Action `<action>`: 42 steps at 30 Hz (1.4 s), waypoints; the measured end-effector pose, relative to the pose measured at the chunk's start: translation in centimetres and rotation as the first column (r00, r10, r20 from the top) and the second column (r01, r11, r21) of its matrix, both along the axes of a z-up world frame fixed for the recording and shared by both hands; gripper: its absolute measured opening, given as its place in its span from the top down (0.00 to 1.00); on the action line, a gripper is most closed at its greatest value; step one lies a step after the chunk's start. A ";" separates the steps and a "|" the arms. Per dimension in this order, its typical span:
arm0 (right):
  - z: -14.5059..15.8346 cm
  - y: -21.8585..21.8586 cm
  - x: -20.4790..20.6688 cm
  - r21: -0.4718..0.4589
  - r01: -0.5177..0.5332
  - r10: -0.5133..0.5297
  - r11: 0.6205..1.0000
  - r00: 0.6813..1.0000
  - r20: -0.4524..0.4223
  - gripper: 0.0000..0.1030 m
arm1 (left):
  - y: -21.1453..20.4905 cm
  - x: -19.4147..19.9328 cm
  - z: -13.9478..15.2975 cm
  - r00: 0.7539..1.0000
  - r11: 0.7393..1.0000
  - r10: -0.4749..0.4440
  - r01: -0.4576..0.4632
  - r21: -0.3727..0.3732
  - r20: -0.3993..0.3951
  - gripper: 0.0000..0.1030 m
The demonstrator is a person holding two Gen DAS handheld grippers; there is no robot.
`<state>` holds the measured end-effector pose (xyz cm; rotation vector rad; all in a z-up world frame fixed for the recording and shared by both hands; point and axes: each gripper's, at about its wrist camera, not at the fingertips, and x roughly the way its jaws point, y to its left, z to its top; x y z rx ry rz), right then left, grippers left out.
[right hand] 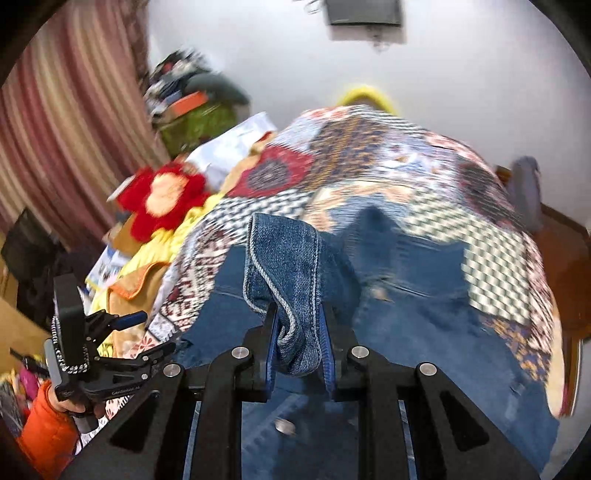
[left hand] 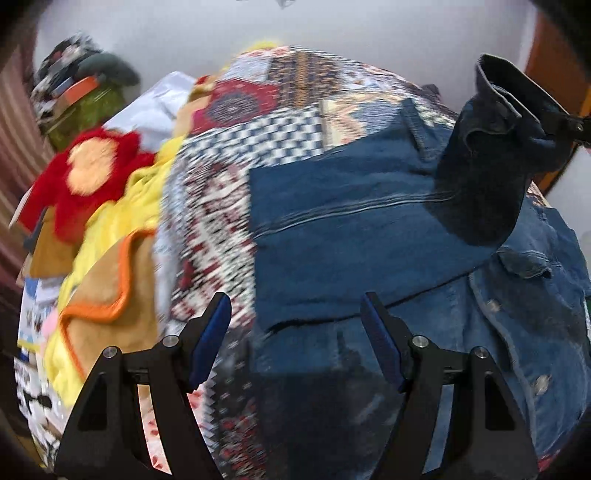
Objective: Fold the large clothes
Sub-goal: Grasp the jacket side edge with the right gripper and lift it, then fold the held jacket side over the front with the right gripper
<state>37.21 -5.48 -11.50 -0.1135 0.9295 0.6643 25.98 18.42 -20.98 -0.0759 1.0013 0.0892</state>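
Note:
A blue denim jacket lies spread on a patchwork bedspread. My left gripper is open and empty, just above the jacket's near-left edge. My right gripper is shut on the jacket's sleeve cuff and holds it lifted above the jacket body. In the left wrist view the raised sleeve hangs at the upper right, with the right gripper at the frame's edge. The left gripper shows at the lower left of the right wrist view, held by a hand in an orange sleeve.
A red flower-shaped cushion, yellow cloth and a brown orange-trimmed cloth lie left of the jacket. A pile of items stands at the far left against a striped curtain. A white wall is behind.

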 end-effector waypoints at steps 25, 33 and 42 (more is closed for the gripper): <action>-9.1 -11.3 3.4 -0.176 0.137 -0.165 0.975 0.974 -0.157 0.86 | -10.5 7.6 -3.2 0.978 0.984 -0.179 0.178 -0.020 -0.106 0.27; -14.1 -4.7 4.4 -0.280 0.017 -0.087 0.960 0.967 -0.240 0.86 | -11.4 8.5 -3.0 0.975 0.978 -0.206 0.208 0.017 -0.082 0.20; -16.8 -3.8 2.8 -0.399 -0.037 -0.019 0.916 0.991 -0.135 0.86 | -11.5 7.8 -5.9 0.976 0.981 -0.193 0.195 0.008 -0.104 0.08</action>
